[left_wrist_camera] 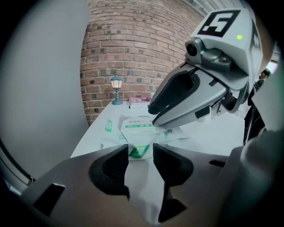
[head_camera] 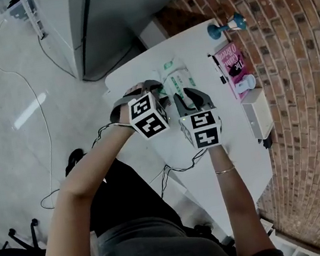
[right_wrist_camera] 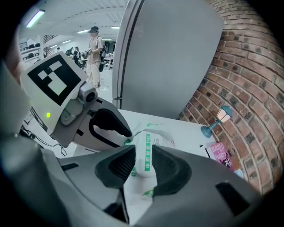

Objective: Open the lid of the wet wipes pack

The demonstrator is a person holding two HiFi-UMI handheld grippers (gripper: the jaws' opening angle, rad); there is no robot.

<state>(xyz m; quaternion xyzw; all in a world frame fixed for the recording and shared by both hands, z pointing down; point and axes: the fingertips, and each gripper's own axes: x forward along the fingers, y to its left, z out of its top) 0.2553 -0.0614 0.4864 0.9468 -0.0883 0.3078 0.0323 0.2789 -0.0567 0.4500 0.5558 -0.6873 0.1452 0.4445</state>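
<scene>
A white wet wipes pack (head_camera: 177,79) with green print lies on the white table (head_camera: 235,148). My left gripper (head_camera: 155,92) comes at it from the left. In the left gripper view the jaws (left_wrist_camera: 141,164) stand narrowly apart, with the pack's green-labelled end (left_wrist_camera: 139,150) between their tips. My right gripper (head_camera: 191,96) meets the pack's near end. In the right gripper view the pack (right_wrist_camera: 145,156) runs lengthwise from between the nearly closed jaws (right_wrist_camera: 143,170), and its wrapper reaches down into the gap. The lid is hidden by the grippers.
At the table's far side by the brick wall stand a small blue lamp (head_camera: 229,25), a pink book (head_camera: 233,67) with a pen (head_camera: 217,68) beside it, and a white box (head_camera: 258,113). A grey cabinet (head_camera: 81,28) stands beyond the table. Cables lie on the floor (head_camera: 20,116).
</scene>
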